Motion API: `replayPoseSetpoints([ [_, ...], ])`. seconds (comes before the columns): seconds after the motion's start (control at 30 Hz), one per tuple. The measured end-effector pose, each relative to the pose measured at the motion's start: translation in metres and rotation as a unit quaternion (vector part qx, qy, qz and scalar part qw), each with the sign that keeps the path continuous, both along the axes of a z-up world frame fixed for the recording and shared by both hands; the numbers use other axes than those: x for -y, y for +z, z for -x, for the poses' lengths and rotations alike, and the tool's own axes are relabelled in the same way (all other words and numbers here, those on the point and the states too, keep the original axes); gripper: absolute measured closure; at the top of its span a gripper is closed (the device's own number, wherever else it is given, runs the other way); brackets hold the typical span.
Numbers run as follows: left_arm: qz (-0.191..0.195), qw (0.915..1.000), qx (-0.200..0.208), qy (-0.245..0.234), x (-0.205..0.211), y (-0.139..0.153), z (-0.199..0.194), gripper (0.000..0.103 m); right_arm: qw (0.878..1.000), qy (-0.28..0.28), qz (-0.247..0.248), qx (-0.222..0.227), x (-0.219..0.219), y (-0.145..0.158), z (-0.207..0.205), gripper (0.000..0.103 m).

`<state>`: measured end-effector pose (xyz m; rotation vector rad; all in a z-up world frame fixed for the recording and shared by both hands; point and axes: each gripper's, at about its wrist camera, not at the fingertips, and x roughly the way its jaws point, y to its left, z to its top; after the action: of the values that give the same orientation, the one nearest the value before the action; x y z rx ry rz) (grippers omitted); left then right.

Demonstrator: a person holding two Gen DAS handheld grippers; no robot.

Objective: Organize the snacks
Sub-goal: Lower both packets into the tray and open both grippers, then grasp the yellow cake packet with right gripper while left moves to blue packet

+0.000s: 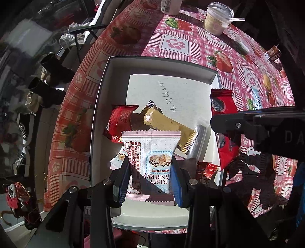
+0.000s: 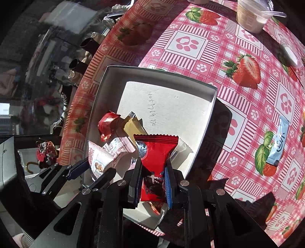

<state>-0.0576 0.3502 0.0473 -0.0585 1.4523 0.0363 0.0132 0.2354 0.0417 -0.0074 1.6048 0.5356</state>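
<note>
A white open box (image 1: 114, 63) (image 2: 114, 76) sits on the strawberry tablecloth. Inside lie a red packet (image 1: 120, 120) (image 2: 106, 124), a gold bar packet (image 1: 167, 127) (image 2: 133, 127) and a silver packet (image 1: 198, 141). My left gripper (image 1: 150, 177) is shut on a pink and white cranberry crisp packet (image 1: 152, 150) (image 2: 101, 158), held above the box's near end. My right gripper (image 2: 152, 183) is shut on a red snack packet (image 2: 156, 152) (image 1: 225, 122), held over the box's near right corner; it shows at the right in the left wrist view (image 1: 247, 122).
A light blue sachet (image 2: 276, 143) lies on the tablecloth (image 2: 190, 43) to the right of the box. A plastic cup with a spoon (image 1: 217, 17) and a bottle (image 1: 169, 6) stand at the far edge. Shoes (image 1: 51, 82) lie on the floor to the left.
</note>
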Motion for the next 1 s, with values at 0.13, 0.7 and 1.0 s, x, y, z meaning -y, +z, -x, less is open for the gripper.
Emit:
replayPoseSetpoints([
  [0.13,-0.002,0.9999,-0.01,0.001,0.0,-0.004,0.001,0.054,1.0,0.008,0.004,-0.011,-0.009,-0.006,-0.004,0.079],
  [0.7,0.022,0.9957,-0.03,-0.085,0.09,0.012,-0.026,0.032,0.971,-0.22,0.095,-0.004,0.214,-0.032,-0.053,0.0],
  [1.0,0.047,0.9922,-0.049,-0.105,0.168,-0.005,-0.073,0.03,0.932,-0.337,0.134,0.016,0.326,-0.063,-0.111,0.0],
])
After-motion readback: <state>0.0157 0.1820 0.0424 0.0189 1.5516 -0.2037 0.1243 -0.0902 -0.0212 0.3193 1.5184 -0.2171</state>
